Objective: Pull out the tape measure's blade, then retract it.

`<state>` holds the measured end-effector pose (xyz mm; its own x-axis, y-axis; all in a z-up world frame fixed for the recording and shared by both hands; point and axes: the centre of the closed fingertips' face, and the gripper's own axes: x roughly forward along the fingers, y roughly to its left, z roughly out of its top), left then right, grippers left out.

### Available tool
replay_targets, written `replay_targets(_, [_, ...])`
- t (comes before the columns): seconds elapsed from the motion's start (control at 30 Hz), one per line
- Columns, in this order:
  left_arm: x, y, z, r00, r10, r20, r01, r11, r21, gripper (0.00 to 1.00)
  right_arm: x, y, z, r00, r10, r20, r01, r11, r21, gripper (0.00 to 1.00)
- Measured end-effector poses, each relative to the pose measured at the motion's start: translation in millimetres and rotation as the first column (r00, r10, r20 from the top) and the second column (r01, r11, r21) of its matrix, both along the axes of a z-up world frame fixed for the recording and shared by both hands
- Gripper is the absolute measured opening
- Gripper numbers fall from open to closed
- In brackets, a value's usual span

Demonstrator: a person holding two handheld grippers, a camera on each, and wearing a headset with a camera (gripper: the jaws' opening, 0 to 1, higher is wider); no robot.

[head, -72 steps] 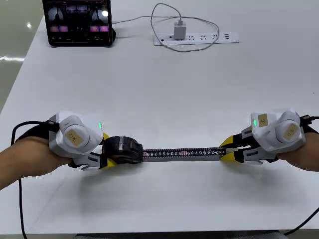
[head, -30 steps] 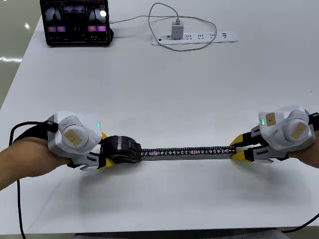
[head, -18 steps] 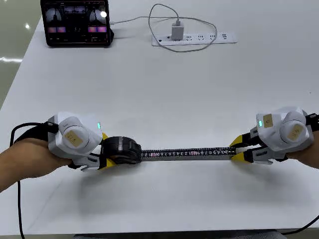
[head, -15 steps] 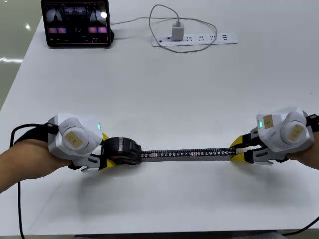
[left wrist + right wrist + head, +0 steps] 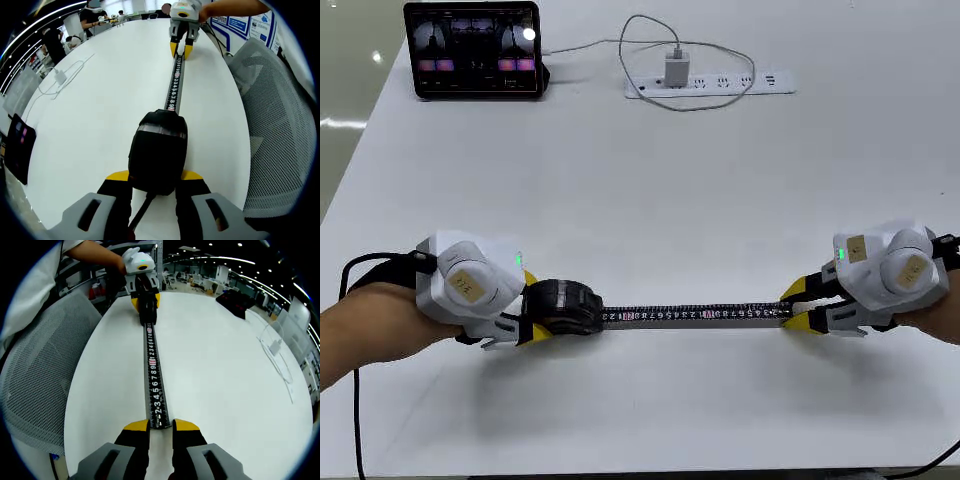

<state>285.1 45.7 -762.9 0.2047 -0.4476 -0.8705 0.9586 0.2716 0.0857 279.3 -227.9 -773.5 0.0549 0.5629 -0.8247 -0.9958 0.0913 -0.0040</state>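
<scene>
Left tongs [image 5: 534, 303]: clamped on the black tape measure case [image 5: 563, 305], one yellow tip on each side of it; towards the left end of the near edge.
Tape measure case: on the white worktop [image 5: 650, 200], close to its near edge and left of centre.
Blade [image 5: 695, 314]: drawn out of the case to the right, straight and parallel to the near edge, low along the worktop; printed numerals face up. Whether it touches the surface cannot be told.
Right tongs [image 5: 796, 306]: pinched together on the free end of the blade, towards the right end of the near edge, well apart from the case.
Tablet [image 5: 475, 48]: far left corner, propped up, screen lit.
Power strip [image 5: 720, 80]: along the far edge, with a white charger [image 5: 678, 68] plugged into it.
Mesh chair [image 5: 280, 125]: just beyond the near edge, as the left gripper view has it.
</scene>
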Motion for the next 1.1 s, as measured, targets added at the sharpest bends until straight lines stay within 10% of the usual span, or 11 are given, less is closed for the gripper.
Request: replay_targets(1.1, [-3.5,6.7,8.4,0.995,0.103,0.001,-0.103,0.992,-0.072,0.65,-0.8,2.6,8.3,0.995,-0.094,-0.014,0.095,0.995,0.016,0.45])
